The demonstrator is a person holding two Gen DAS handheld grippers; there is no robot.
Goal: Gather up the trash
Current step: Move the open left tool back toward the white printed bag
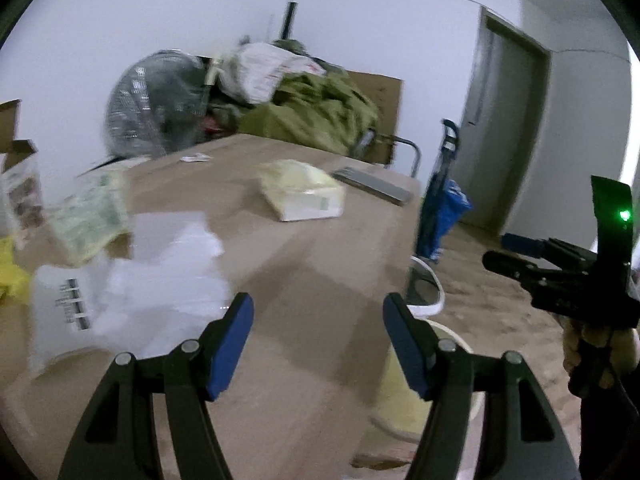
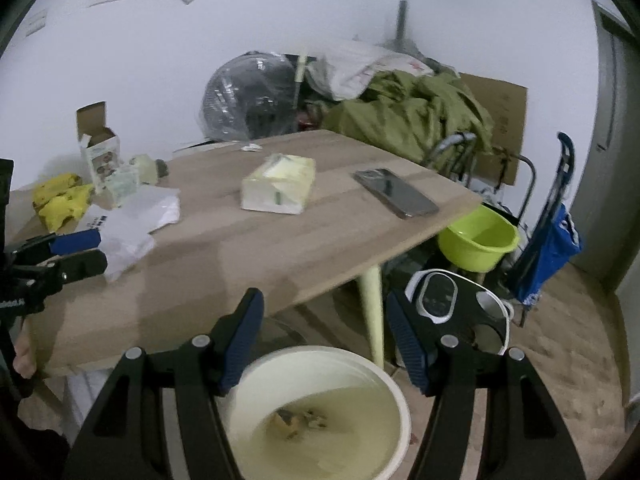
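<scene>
Both the left gripper (image 1: pixel 318 344) and right gripper (image 2: pixel 324 340) are held wide and empty; the phone (image 2: pixel 395 192) could be mistaken for trash (image 2: pixel 120 224).

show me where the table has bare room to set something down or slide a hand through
Bare wood runs along the near edge of the table, in front of the tissue box and phone, and in the gap between those two. The left end is crowded: white plastic bag, yellow wrapper, small open carton.
</scene>
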